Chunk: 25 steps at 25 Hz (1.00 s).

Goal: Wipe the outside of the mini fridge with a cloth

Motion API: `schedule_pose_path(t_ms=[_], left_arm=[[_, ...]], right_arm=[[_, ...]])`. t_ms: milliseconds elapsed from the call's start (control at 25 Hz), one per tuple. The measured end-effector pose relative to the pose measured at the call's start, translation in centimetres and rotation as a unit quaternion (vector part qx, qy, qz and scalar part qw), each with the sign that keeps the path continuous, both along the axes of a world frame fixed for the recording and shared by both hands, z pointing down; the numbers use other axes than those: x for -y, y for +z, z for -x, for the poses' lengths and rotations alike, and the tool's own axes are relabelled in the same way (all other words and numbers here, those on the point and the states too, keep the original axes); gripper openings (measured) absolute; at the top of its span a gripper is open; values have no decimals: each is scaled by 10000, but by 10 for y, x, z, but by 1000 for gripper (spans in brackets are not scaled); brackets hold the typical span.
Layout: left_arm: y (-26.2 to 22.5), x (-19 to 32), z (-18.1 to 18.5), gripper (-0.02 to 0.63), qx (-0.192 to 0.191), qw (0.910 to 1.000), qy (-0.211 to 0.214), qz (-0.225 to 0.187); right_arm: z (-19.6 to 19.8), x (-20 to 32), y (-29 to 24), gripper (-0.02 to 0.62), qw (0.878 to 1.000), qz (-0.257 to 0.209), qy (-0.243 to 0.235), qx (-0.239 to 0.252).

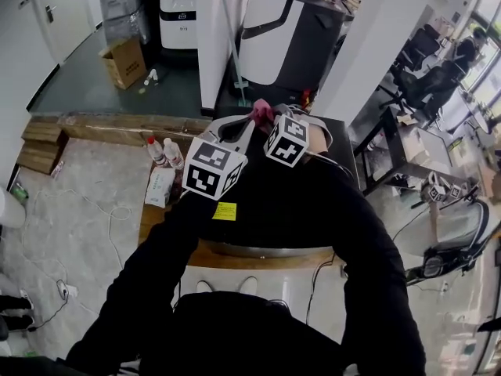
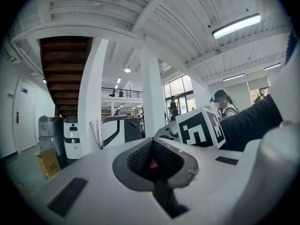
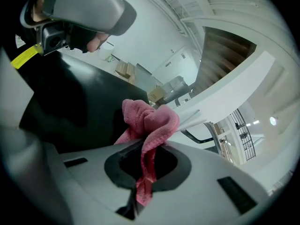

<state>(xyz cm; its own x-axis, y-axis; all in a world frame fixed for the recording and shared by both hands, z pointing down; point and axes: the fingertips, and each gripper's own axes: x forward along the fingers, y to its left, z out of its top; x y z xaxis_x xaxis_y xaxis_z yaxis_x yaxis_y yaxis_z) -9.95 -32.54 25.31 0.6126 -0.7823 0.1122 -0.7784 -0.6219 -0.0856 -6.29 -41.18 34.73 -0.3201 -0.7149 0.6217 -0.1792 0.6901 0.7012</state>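
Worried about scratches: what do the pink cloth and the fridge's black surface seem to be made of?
Pink cloth: likely microfibre or terry, matte, with fuzzy pile and limp folds where the right gripper clamps it. Fridge's black surface: smooth, faintly glossy, painted metal or plastic; the look alone does not settle which.

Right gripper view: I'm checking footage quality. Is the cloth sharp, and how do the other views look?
Right gripper view: pink cloth sharp, edges fisheye-bent; left gripper view: ceiling lamp glares, white pillar bows; head view: mini fridge dim, detail lost.
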Motion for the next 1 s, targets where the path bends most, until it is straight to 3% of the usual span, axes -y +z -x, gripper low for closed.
schedule_pose_path(t_ms=[520,760,1000], left_arm=[[0,-7,-102,6,94,9993,334,115],[1,-14,-117,6,87,9993,340,107],[3,-29,-109,6,103,9997,222,22]], right_arm=[[-169,4,-10,14,9969,57,787,31],[-224,-2,-9,14,9937,28,1120,98],[-245,-7,-3,14,9900,-57,1405,84]])
